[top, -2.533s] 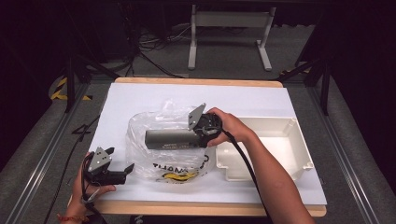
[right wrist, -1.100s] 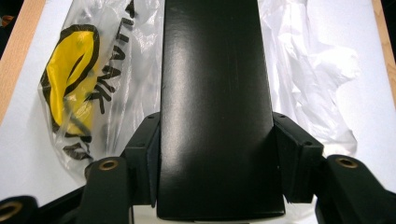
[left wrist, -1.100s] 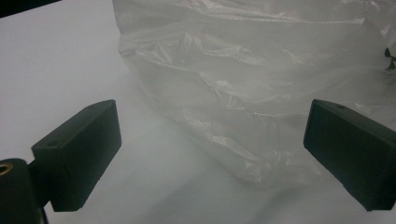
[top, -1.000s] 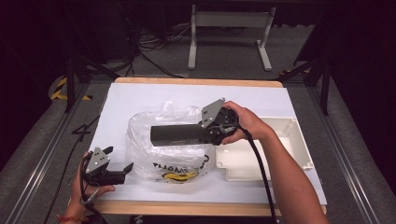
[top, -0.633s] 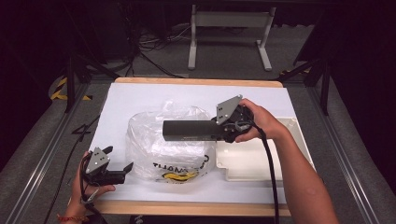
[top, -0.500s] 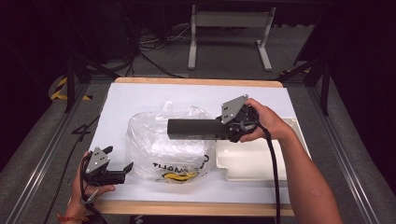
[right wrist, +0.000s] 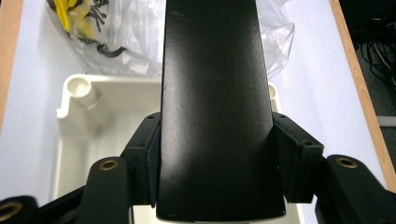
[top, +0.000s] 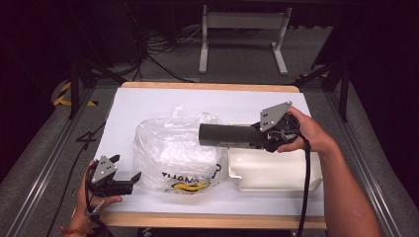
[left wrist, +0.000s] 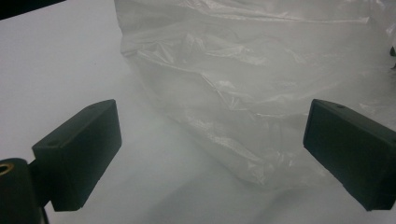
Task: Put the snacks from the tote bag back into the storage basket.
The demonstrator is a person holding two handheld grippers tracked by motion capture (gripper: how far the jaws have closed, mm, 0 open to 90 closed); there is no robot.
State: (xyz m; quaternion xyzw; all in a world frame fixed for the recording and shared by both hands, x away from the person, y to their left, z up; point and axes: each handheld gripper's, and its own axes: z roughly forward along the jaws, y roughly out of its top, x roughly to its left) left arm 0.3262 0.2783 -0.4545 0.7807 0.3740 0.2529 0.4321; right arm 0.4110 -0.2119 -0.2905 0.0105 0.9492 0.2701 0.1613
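Black bar (top: 228, 135) clamped in right gripper (right wrist: 216, 158) over white tray (top: 276, 173) (beside plastic bag (top: 173, 148)); left gripper (left wrist: 212, 154) jaws apart.

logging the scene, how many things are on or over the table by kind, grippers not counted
plastic bag: 1
white tray: 1
dark cylinder, clamped in the right gripper: 1
total: 3

A dark cylinder (right wrist: 217, 107) (matte, running straight ahead) is clamped between the two black jaws of the right gripper (right wrist: 217, 163). Beneath the jaws lies a white tray (right wrist: 109, 100). Beyond it, ahead of the jaws, a clear bag (right wrist: 126, 32).
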